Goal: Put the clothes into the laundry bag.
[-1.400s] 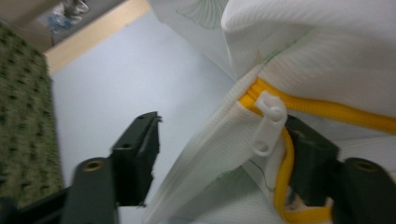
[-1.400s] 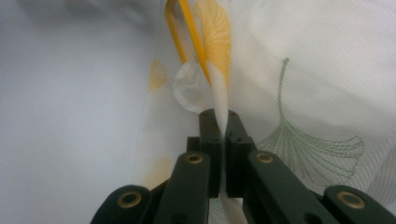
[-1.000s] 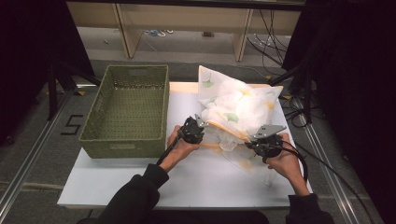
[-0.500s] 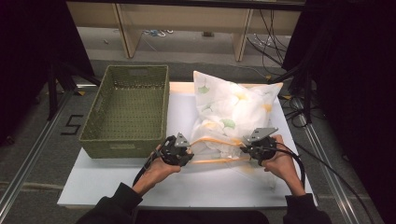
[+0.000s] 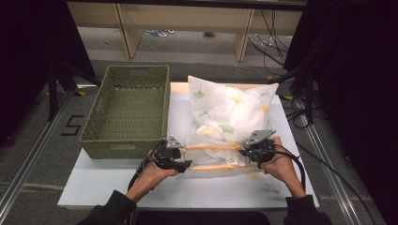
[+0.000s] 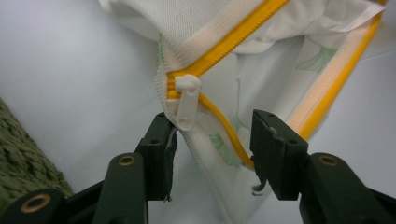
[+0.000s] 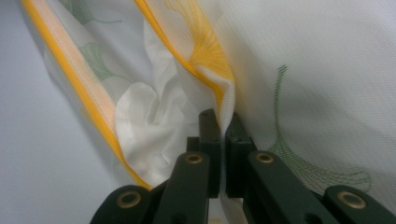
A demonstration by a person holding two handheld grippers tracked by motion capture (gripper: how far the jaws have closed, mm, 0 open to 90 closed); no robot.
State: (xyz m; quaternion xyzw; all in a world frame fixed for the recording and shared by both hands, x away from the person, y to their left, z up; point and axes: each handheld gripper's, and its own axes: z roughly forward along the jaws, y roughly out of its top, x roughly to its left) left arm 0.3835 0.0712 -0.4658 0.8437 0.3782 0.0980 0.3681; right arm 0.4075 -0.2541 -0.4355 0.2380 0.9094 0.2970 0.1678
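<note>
Your left gripper point(image 5: 184, 164) sits at the near left corner of the mesh bag point(image 5: 230, 117), with the green basket point(image 5: 126, 110) just beyond it on its outer side. Its jaws have just been opening and now stand apart. In the left gripper view, the white zipper pull point(image 6: 187, 100) hangs just ahead of the left gripper point(image 6: 212, 156), its lower end touching the tip of the jaw on the left. The yellow zipper point(image 6: 224, 42) runs from the pull up and away from the jaws, and a second length of it drops between them. No pad presses on the bag fabric or the pull.

The bag lies on the white table point(image 5: 117, 180) between your two grippers, its open mouth facing you and its printed body extending away from both tools.

Your right gripper point(image 5: 246, 152) is at the near right end of the bag mouth. In the right gripper view, the right gripper point(image 7: 223, 133) has its jaws brought together on a fold of the mesh at the yellow zipper band point(image 7: 205, 60). The fabric rises straight out of the jaw tips.
</note>
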